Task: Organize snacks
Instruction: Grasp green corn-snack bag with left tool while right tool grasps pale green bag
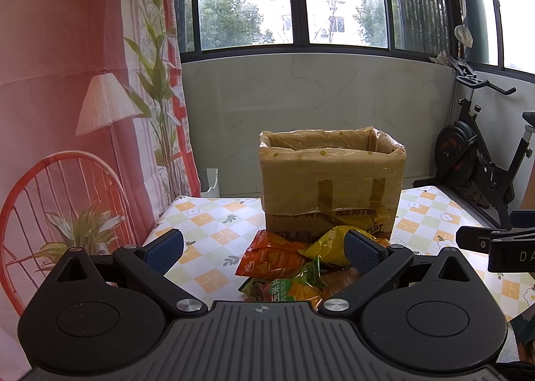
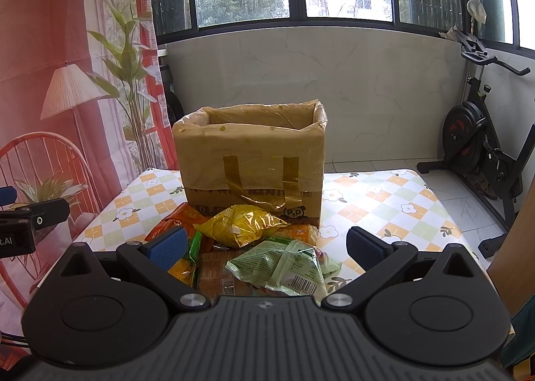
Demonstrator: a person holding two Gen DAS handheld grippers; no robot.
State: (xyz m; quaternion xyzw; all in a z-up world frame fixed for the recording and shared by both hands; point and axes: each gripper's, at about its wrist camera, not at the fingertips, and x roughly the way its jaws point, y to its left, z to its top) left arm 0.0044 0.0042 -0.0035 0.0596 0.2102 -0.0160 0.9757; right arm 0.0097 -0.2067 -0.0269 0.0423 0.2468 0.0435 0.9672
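A pile of snack packets lies on the checked tablecloth in front of an open cardboard box (image 1: 331, 180) (image 2: 250, 160) lined with a yellow plastic bag. In the left wrist view I see an orange packet (image 1: 271, 255), a yellow packet (image 1: 329, 244) and a green-orange packet (image 1: 287, 289). My left gripper (image 1: 262, 249) hangs open just before them, holding nothing. In the right wrist view the yellow packet (image 2: 239, 224) lies behind a pale green packet (image 2: 287, 262). My right gripper (image 2: 265, 245) is open above the pile, empty.
The table (image 2: 384, 204) stands against a printed red curtain (image 1: 67, 80) on the left. An exercise bike (image 1: 478, 160) (image 2: 485, 147) stands on the tiled floor to the right. A white bin (image 1: 209, 182) sits beyond the table's far left corner. A low wall and windows close the back.
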